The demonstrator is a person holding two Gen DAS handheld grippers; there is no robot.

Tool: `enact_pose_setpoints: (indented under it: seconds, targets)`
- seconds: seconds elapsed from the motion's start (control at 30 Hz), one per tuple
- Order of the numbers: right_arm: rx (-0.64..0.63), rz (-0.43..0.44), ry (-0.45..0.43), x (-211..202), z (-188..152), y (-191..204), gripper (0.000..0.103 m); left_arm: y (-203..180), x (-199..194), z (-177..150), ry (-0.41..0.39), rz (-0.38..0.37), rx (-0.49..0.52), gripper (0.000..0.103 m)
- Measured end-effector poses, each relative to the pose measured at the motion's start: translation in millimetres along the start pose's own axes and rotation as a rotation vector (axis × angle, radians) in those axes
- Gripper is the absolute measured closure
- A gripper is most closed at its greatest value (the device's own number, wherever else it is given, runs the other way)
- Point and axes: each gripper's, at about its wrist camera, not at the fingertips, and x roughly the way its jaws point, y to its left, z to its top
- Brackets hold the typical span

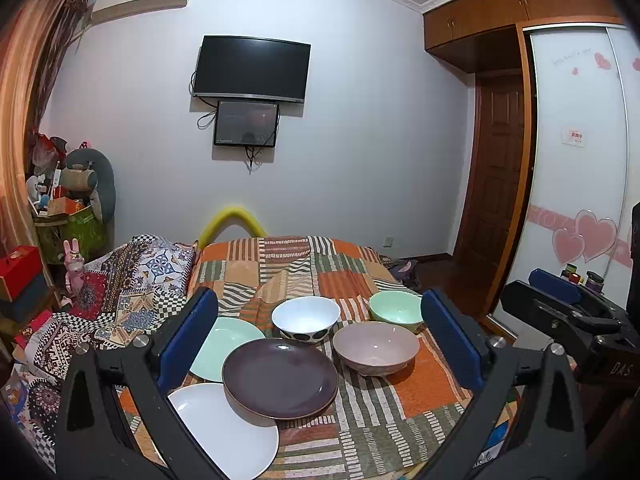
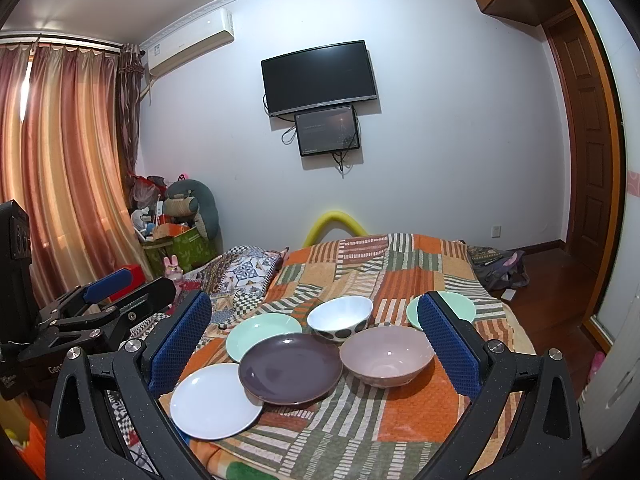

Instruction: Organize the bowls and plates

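Note:
On the patchwork-covered table [image 1: 420, 384] lie three plates: a white plate [image 1: 232, 428] [image 2: 212, 400] in front, a dark purple plate [image 1: 280, 378] [image 2: 290, 368] overlapping it, and a mint green plate [image 1: 224, 344] [image 2: 262, 334] behind. Three bowls stand to the right: a white bowl with black dots [image 1: 306, 318] [image 2: 340, 318], a pink bowl [image 1: 376, 348] [image 2: 386, 356] and a mint green bowl [image 1: 396, 308] [image 2: 456, 306]. My left gripper [image 1: 320, 332] is open and empty, held back from the dishes. My right gripper [image 2: 316, 336] is open and empty too.
A patterned quilt [image 1: 132, 288] lies left of the table. Boxes and toys [image 1: 64, 208] are stacked in the left corner. A wardrobe [image 1: 580, 160] and door stand right. The right gripper shows in the left wrist view [image 1: 568, 312], the left gripper in the right wrist view [image 2: 100, 304].

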Motion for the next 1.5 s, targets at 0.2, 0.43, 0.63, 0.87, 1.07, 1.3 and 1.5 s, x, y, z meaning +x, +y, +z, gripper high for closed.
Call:
enact_pose_setpoints:
  seconds: [0.2,0.43,0.63,0.87,1.07,1.3,1.5]
  targets:
    - [0.002,-0.004,0.001,1,0,-1,0.000,3,2,-1,0.004,-0.003,-0.002,0.000]
    - [-0.003,-0.022,0.027,9,-5,-1,0.000,11,12,-7,0.041,-0.004,0.001,0.000]
    - [-0.004,-0.031,0.099,31,-19,-4,0.000,31,37,-17,0.104,0.025,-0.015,0.000]
    - [0.001,-0.078,0.167,57,-38,-11,0.001,63,73,-43,0.194,0.103,-0.002,0.000]
    - [0.005,-0.075,0.280,86,-56,-16,0.016,96,114,-71,0.337,0.121,-0.017,0.023]
    - [0.050,-0.023,0.430,124,-80,-20,0.034,131,162,-102,0.482,0.105,-0.059,0.040]
    - [0.090,0.030,0.554,162,-103,-22,0.058,151,194,-115,0.533,0.113,-0.049,0.053]
